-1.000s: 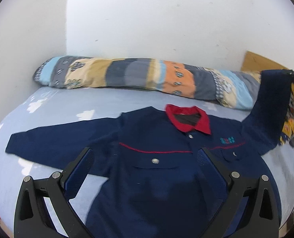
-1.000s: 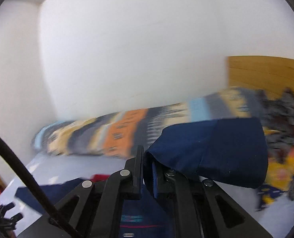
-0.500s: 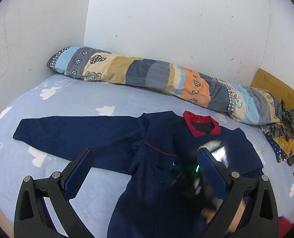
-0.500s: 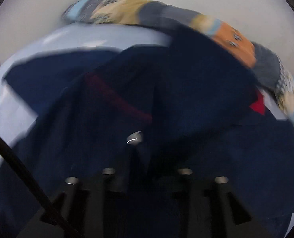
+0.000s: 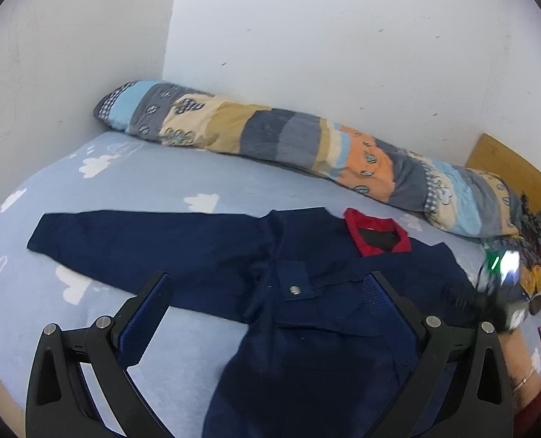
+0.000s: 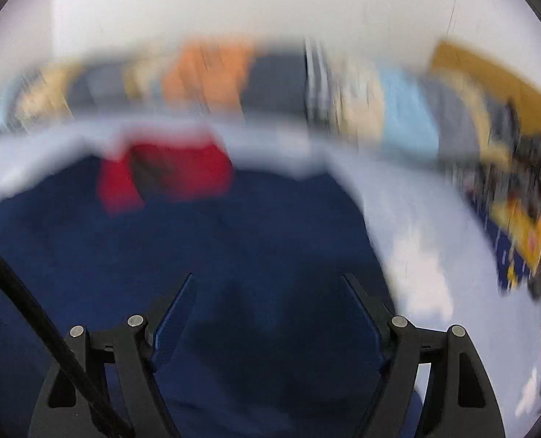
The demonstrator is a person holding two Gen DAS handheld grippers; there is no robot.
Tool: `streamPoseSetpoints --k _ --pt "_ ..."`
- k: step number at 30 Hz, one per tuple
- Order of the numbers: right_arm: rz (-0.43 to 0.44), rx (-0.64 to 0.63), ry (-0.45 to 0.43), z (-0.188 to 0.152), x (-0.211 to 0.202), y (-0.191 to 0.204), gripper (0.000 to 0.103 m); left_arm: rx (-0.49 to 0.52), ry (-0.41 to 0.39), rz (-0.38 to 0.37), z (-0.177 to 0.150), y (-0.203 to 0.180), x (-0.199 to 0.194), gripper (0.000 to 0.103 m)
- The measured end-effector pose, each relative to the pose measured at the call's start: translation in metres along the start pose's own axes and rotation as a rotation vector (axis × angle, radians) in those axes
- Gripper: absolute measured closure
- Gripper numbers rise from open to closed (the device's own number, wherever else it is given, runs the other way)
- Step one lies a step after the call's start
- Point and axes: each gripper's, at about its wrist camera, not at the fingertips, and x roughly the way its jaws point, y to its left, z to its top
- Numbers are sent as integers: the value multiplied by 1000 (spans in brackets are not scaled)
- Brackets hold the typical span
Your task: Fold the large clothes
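Note:
A navy jacket [image 5: 307, 314] with a red collar [image 5: 376, 233] lies front-up on the bed. One sleeve [image 5: 142, 244] stretches out flat to the left. The other sleeve is folded across the chest. My left gripper [image 5: 267, 284] hovers open over the jacket's lower left front with nothing between its fingers. In the blurred right wrist view, my right gripper [image 6: 267, 277] hangs just above the jacket [image 6: 234, 248] below the collar [image 6: 168, 175]. Its jaws are opening and the pads touch no cloth. The right-hand tool's housing [image 5: 500, 288] shows as a blur with a green light beside the jacket's right shoulder.
The bed has a light blue sheet [image 5: 153, 179] with white clouds. A long patchwork bolster [image 5: 288, 138] lies along the white wall. A wooden headboard [image 5: 515, 168] and a heap of patterned clothes [image 5: 533, 226] are at the right. A person's wrist [image 5: 522, 376] shows at lower right.
My right gripper came down from high up with the sleeve, laid it across the jacket's chest and let go, its jaws spreading. The left gripper stayed open and shifted sideways.

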Motion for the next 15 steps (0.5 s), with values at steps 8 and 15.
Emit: streamPoseSetpoints --k 8,15 --pt "196 51 17 -23 -30 -4 24 -88 61 55 4 42 16 0" --pt "331 -199 -46 -86 -108 100 9 -176 127 96 2 73 30 0"
